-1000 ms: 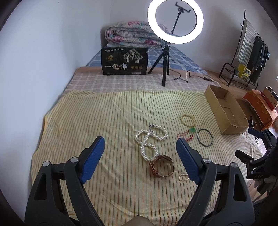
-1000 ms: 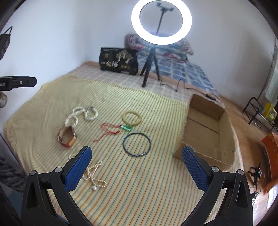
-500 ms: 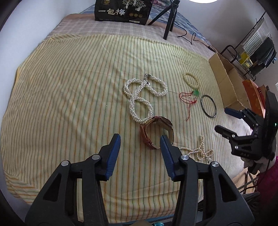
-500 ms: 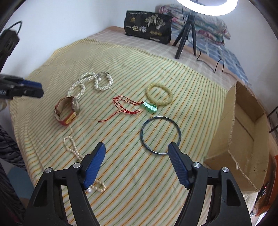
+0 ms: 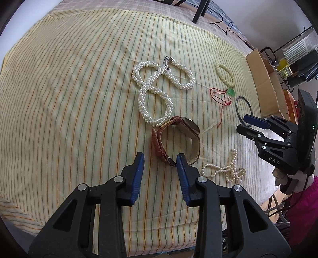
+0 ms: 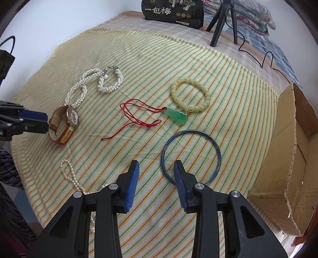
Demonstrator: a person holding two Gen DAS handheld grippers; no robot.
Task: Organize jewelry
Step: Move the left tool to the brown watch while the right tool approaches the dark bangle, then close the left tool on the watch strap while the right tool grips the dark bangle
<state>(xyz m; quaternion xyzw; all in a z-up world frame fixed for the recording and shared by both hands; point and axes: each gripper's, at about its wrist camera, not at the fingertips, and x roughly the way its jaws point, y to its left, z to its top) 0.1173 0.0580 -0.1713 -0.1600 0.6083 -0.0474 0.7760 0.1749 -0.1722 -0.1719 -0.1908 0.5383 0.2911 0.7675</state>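
On the striped cloth [image 5: 79, 99] lies a brown-strapped watch [image 5: 157, 142], its buckle end between the tips of my left gripper [image 5: 160, 158]. The jaws are closing and the pads do not press it. My right gripper [image 6: 156, 165] hovers over the near left rim of a blue bangle [image 6: 219, 154], jaws closing, rim between the tips and not pinched. A thick pearl necklace [image 5: 159, 89], a cream bead bracelet [image 6: 190, 95], a green pendant on red cord [image 6: 175, 116] and a thin pearl strand [image 5: 224, 170] lie around them.
An open cardboard box [image 6: 294, 158] stands at the cloth's right edge. A black printed box [image 6: 173, 10] and a tripod's legs [image 6: 218, 21] stand at the far end. The other gripper shows at each view's side: the right one [image 5: 258, 127], the left one [image 6: 33, 121].
Both grippers have dropped toward the cloth and tipped downward, and both pairs of jaws have narrowed. The left now frames the watch strap, the right the bangle's rim.
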